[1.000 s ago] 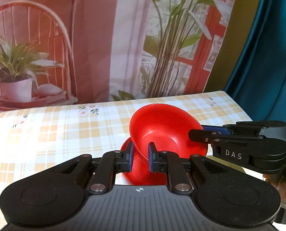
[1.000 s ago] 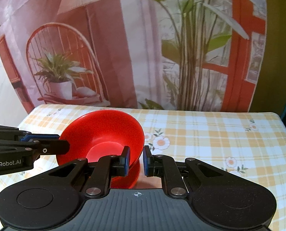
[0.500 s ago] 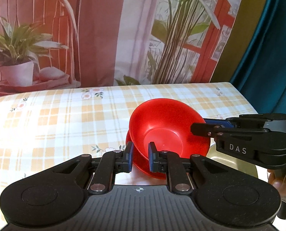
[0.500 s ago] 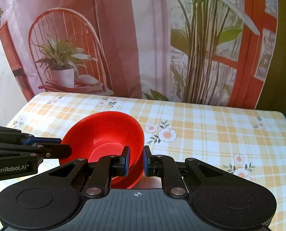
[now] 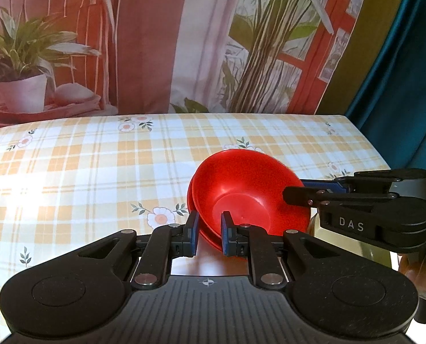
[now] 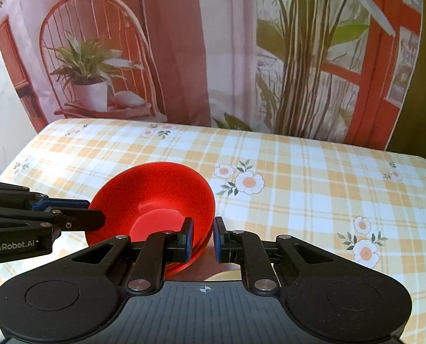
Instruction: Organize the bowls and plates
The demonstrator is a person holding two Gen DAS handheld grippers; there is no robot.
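Two red bowls point(image 5: 241, 192), one nested in the other, are held between both grippers just above the checked tablecloth point(image 5: 98, 166). My left gripper point(image 5: 208, 236) is shut on the stack's near left rim. My right gripper point(image 6: 202, 240) is shut on the opposite rim of the red bowls point(image 6: 155, 197). In the left wrist view the right gripper point(image 5: 321, 189) reaches in from the right. In the right wrist view the left gripper point(image 6: 69, 209) comes in from the left. The bowls tilt slightly.
A yellowish-green dish point(image 5: 367, 252) sits under the right gripper at the table's near right. A printed backdrop point(image 6: 213, 43) with plants and a chair hangs behind the table. A teal curtain point(image 5: 399, 71) hangs at the right.
Both grippers have lowered the nested red bowls toward the tablecloth and tipped them flatter. The grips on the rims are unchanged.
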